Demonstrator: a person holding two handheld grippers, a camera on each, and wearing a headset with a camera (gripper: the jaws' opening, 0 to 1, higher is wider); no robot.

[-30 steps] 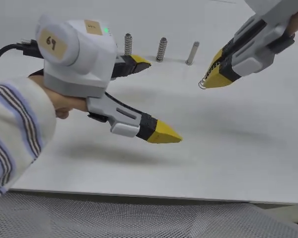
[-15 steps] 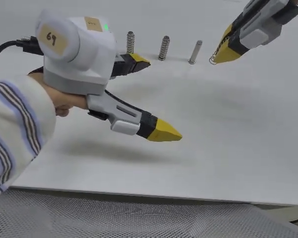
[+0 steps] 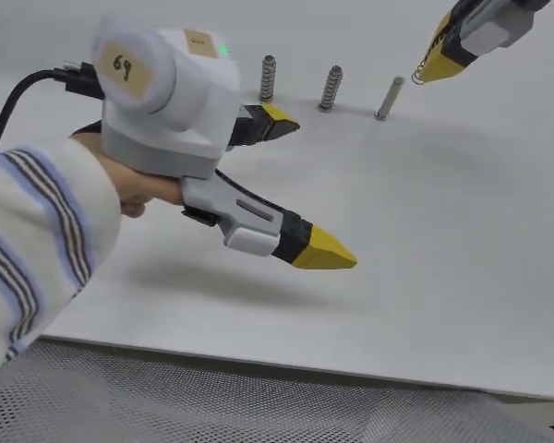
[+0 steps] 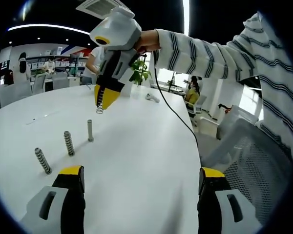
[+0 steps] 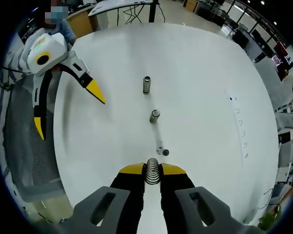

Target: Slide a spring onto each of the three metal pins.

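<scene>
Right gripper view: my right gripper pinches a spring near the bare pin; my left gripper hangs over the table, jaws spread wide.

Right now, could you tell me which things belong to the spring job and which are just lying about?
Job: right gripper, the spring it grips, bare pin, two sprung pins.
Lying about: potted plant, mesh chair; the open left gripper is idle.

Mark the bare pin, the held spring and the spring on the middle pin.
bare pin [image 3: 389, 98]: head view, mid-shaft.
held spring [image 5: 153, 171]: right gripper view, middle of its coils.
middle spring [image 3: 331, 88]: head view, mid-coils.
</scene>
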